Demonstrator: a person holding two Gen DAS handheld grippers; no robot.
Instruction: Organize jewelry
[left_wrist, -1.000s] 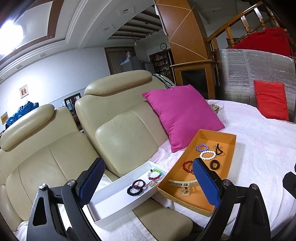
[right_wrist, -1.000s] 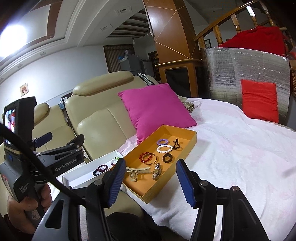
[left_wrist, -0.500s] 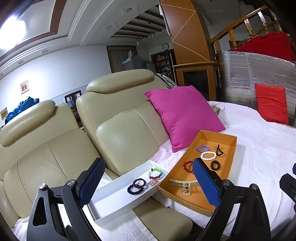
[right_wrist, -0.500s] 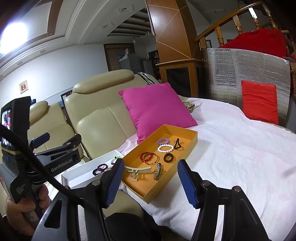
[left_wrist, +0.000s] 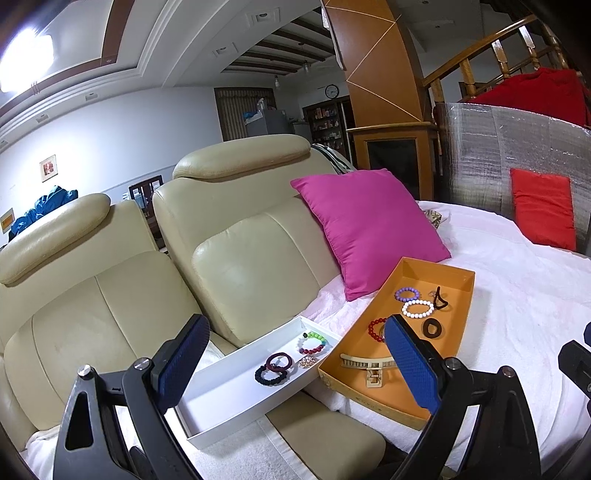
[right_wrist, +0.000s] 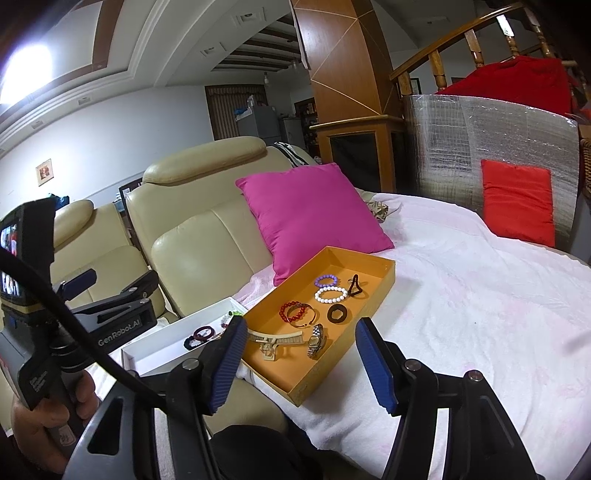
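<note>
On the white-covered sofa seat, the orange tray of jewelry touches the white tray; both the left gripper and the right gripper hover released and empty (seemingly between transfers); next, probably the watch, clearing the tray wall; open bedding lies rightward.

Two trays, two seats, three cushions.

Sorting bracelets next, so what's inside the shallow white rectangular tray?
White tray: multicoloured bead bracelet, maroon hair tie, black beaded bracelet, small sparkly piece. The left gripper's finger covers one corner.
</note>
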